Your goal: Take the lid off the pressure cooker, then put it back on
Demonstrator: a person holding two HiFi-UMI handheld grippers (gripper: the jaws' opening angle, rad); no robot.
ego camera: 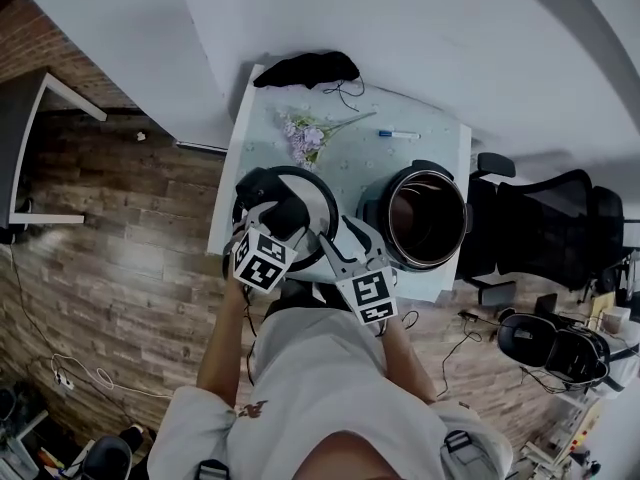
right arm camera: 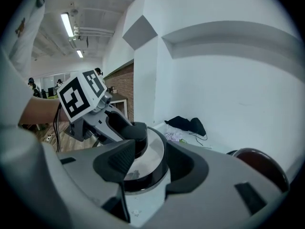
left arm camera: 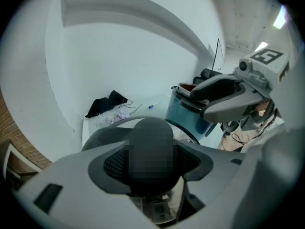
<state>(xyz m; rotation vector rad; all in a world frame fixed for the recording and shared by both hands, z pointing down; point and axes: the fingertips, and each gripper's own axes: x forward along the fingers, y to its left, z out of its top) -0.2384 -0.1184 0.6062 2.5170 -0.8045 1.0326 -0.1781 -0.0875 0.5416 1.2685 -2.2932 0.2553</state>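
Note:
The pressure cooker's steel lid (ego camera: 318, 196) is over the left part of the table, tilted, with its black knob (left arm camera: 152, 125) up. My left gripper (ego camera: 287, 216) is shut on that knob; its jaws hug both sides of it in the left gripper view (left arm camera: 152, 162). My right gripper (ego camera: 333, 240) is at the lid's near rim. In the right gripper view (right arm camera: 152, 165) the lid (right arm camera: 150, 149) sits between the pads, held by its edge. The open cooker pot (ego camera: 425, 218) stands to the right, apart from the lid, also seen as a pot (right arm camera: 261, 165).
The pale table (ego camera: 440, 133) carries a flower sprig (ego camera: 305, 138), a pen (ego camera: 398, 134) and a black cloth (ego camera: 305, 68) at the back by the wall. A dark office chair (ego camera: 545, 218) stands right of the table. Cables and a headset (ego camera: 550, 343) lie on the wood floor.

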